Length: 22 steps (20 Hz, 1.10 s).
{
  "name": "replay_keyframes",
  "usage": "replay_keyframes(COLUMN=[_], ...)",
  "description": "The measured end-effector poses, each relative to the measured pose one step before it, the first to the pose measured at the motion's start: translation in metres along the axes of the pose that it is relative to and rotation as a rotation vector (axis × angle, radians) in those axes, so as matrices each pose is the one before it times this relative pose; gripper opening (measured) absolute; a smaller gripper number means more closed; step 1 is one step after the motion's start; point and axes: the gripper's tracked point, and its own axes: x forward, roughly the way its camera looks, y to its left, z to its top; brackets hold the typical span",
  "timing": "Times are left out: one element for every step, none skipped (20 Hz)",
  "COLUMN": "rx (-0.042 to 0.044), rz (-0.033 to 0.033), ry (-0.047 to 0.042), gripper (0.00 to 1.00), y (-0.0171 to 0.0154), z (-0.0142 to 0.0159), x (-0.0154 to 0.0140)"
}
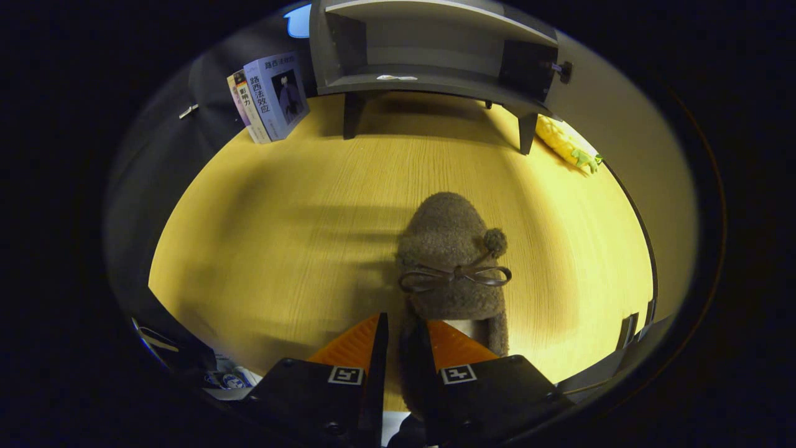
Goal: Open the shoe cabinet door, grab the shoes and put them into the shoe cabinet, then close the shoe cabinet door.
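Fuzzy brown slipper [452, 255], bow and pompom on top, pinched at heel rim by hand-held gripper [403, 339], fingers narrowed. Open shoe cabinet [429, 56] well beyond across bare worktop [280, 218]; books [268, 96] beside it.

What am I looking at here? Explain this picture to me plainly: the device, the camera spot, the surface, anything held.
No robot here: a person carries a hand-held gripper, a two-finger clamp, and the camera rides on it, looking forward along its fingers. The fingers are pinched on the heel edge of a fuzzy brown slipper with a bow and pompom, toe pointing away. Below is a yellow wooden table. Beyond stands a grey shoe cabinet on short legs, its door open. Some books lean left of it; a yellow plush toy lies to its right.
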Motion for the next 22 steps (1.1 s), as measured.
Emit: replay_keyframes(rx=[0.01024, 0.01290, 0.01360, 0.01069, 0.00878, 0.00682, 0.00342, 0.00050, -0.00992, -0.01327, -0.02081, -0.02236, -0.01969, -0.01048, -0.00047, 0.00576, -0.00420, 0.00414, 0.00355, 0.00348, 0.00139, -0.00276], rz=[-0.00624, -0.00249, 0.00074, -0.00355, -0.00243, -0.00428, -0.00949, -0.00215, -0.00477, -0.00439, -0.00714, -0.00888, -0.00665, -0.00562, 0.02049, -0.02016, -0.00309, -0.00468, 0.00053, 0.00264, 0.00259, 0.00266], ry=[-0.03213, -0.03646, -0.03457, -0.02997, -0.02398, -0.03000, -0.02979, -0.02451, -0.01980, -0.01356, -0.00948, -0.00366, -0.00515, -0.00471, 0.00400, -0.01043, 0.00726, -0.00193, 0.00260, 0.00248, 0.00346, 0.00194], gripper=[0.30, 0.30, 0.30, 0.30, 0.30, 0.30, 0.30, 0.30, 0.29, 0.28, 0.28, 0.28, 0.28, 0.28, 0.28, 0.27, 0.05, 0.05, 0.05, 0.05, 0.05, 0.05], y=[-0.00169, -0.00039, -0.00049, -0.00164, -0.00145, -0.00143, -0.00235, 0.00020, -0.00029, 0.00004, -0.00071, -0.00053, -0.00026, -0.00001, 0.00419, -0.00270, -0.00136, -0.00165, 0.00092, 0.00055, 0.00020, -0.00004], z=[0.00326, 0.00430, 0.00409, 0.00311, 0.00274, 0.00454, 0.00393, 0.00331, 0.00277, 0.00184, 0.00061, 0.00060, 0.00037, 0.00016, 0.00034, 0.00471, -0.00589, 0.00220, -0.00005, 0.00051, 0.00009, 0.00085], x=[0.00264, 0.00365, 0.00444, 0.00539, 0.00471, 0.00319, 0.00289, 0.00263, 0.00319, 0.00379, 0.00206, 0.00187, 0.00157, 0.00131, 0.00221, -0.01005, 0.01215, -0.00515, 0.00274, 0.00018, -0.00084, -0.00067])
